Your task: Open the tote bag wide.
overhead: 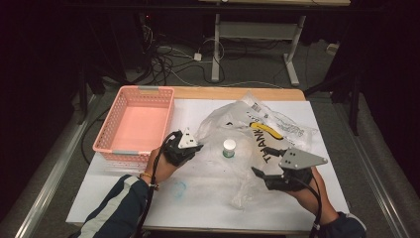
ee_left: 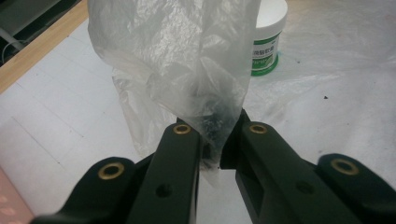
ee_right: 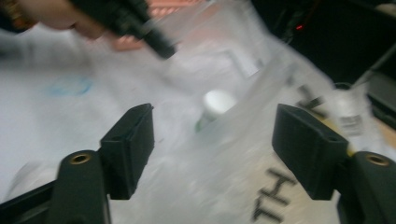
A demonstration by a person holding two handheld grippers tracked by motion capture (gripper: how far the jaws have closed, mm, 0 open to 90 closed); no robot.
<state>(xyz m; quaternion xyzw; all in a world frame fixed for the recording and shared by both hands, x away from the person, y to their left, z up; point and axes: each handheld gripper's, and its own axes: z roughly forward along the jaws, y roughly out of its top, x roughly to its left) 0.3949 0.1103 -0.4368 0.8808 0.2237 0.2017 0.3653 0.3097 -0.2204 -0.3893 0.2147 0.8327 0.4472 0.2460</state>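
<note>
My left gripper [ee_left: 217, 140] pinching the plastic bag [ee_left: 187, 60] edge, my right gripper [ee_right: 212, 149] jaws wide over loose film, white jar [overhead: 229, 148] upright inside the bag mid-table, pink basket [overhead: 136, 124] at the left edge.

A white sheet [overhead: 148, 198] covers most of the wood-edged table [overhead: 223, 92] in the middle of the frame. Beyond it, at top centre, a grey floor [overhead: 247, 74] carries loose cables [overhead: 168, 62] and the white legs of another desk [overhead: 216, 49]. The upper left and upper right corners are dark, as is the room beyond
</note>
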